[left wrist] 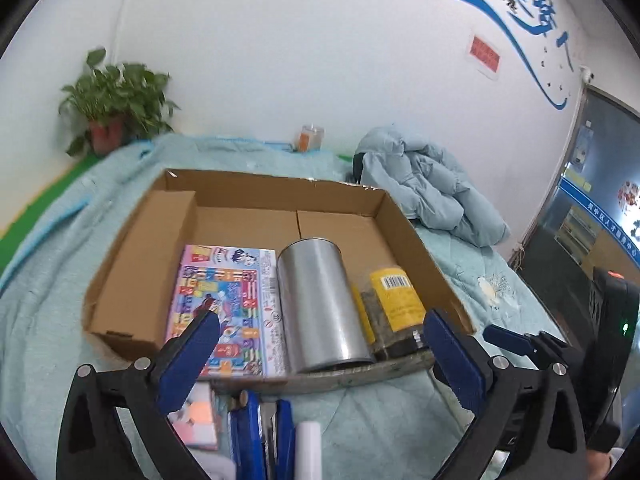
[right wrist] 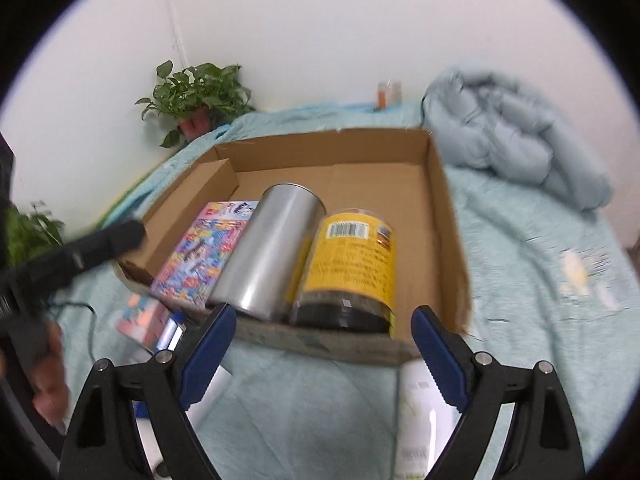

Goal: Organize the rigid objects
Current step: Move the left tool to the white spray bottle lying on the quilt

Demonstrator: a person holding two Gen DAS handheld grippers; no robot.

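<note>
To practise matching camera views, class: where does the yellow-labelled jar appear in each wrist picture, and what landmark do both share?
Left wrist: the jar lies right of centre in the box, beside the silver can, near the right finger.
Right wrist: the jar lies near centre, again right of the can.
Shared landmark: the potted plant by the wall, upper left.

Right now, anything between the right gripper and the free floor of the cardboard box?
Yes. The yellow-label jar and silver can lie on their sides just inside the cardboard box's near wall, straight ahead of the open right gripper. Bare floor lies behind them and along the right wall.
</note>
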